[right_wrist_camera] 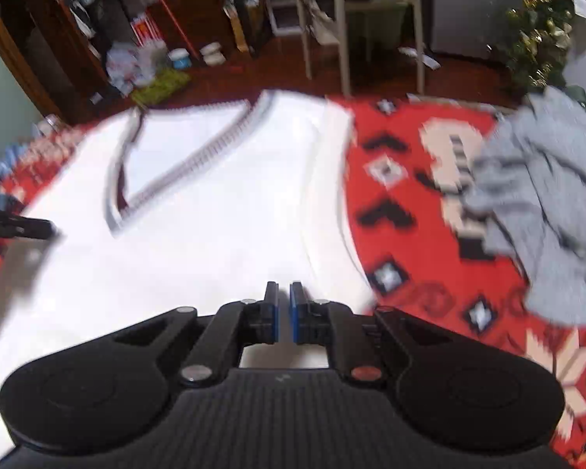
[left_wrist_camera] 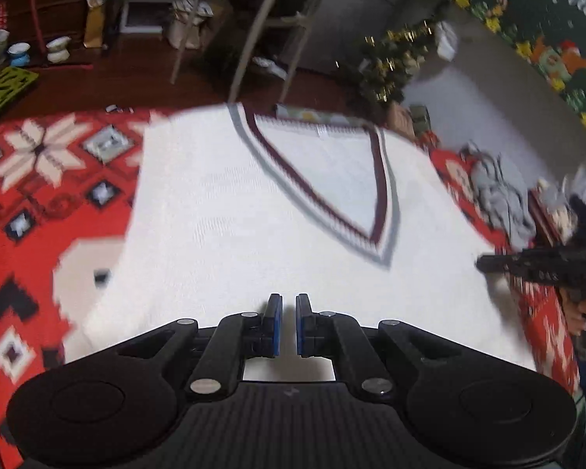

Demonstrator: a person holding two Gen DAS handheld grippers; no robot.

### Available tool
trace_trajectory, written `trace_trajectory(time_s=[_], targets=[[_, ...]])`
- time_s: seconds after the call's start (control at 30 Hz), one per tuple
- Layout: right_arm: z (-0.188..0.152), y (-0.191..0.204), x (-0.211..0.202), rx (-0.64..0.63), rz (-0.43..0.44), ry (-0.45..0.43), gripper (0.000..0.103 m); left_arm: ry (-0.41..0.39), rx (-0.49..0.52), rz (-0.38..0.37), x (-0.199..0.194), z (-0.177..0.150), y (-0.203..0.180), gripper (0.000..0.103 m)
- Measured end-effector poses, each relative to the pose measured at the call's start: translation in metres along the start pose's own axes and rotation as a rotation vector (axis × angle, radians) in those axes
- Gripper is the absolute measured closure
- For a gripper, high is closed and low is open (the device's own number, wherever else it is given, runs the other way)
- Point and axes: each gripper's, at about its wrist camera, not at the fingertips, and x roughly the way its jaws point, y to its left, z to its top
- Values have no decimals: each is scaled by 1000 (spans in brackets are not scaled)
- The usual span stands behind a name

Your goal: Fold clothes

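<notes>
A white sweater (left_wrist_camera: 254,215) with a maroon-and-grey V-neck (left_wrist_camera: 375,211) lies spread flat, front up, on a red patterned cloth (left_wrist_camera: 39,179) that covers the surface under it, collar toward the far side and the hem end nearest both cameras. The left gripper (left_wrist_camera: 288,303) hangs above the sweater's near part, pointing steeply down; its fingers (left_wrist_camera: 273,312) stand almost together, only a thin slit between the blue pads, and nothing is caught in them. The right gripper (right_wrist_camera: 284,291) is likewise over the sweater's near edge, just beside its right side seam, and its fingers (right_wrist_camera: 297,305) are drawn in nearly closed and empty as well. From the left wrist view the right gripper shows as a black shape at the sweater's right border, with a hand (left_wrist_camera: 578,312) below it; from the right wrist view the left gripper pokes in at the far left over the sweater's other edge. A crumpled grey garment (right_wrist_camera: 547,203) lies on the red cloth to the sweater's right, apart from it. Both views are blurred, the right one more so. Beyond the cloth there is a dark wooden floor (left_wrist_camera: 136,74), pale chair legs (right_wrist_camera: 342,39), a small Christmas tree (right_wrist_camera: 539,31) with gold trim, two bowls (right_wrist_camera: 193,56) on the floor, a green mat (left_wrist_camera: 4,90) near them, and dark shelving (right_wrist_camera: 97,8) crowded with things too blurred to name.
</notes>
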Motion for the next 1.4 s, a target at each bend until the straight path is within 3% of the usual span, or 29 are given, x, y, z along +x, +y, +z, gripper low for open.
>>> trace_trajectory(time_s=[0.1,0.33,0.4,0.53,0.77,0.97,1.2,1.27,1.4], targets=[[-11,-9,-6,21,-37,-6,103,7,0,1,-5,-11,1,98],[-37,-19,-36,72,-35,-36,101,2,-30,28,-21,-24,4,97],[-43,-15,-49,76,-42,-50,90,-2,-41,25,-26,-28,1,97],[-63,-2,-79,105,-51,-55,83,-10,-15,15,-36,-34,-23,95],[-90,40,-119,91,-78,-73,51,-45,8,12,-64,-58,-67,75],[-90,80,-153,69,-70,-101,22,15,-38,59,-110,-68,-100,72],[-79,131,-203,60,-55,-109,7,-82,71,99,-183,-68,-148,45],[-82,148,-213,61,-62,-120,1,-94,61,88,-188,-79,-149,45],[-91,174,-216,85,-124,-136,1,-100,-24,52,-173,-109,-135,42]])
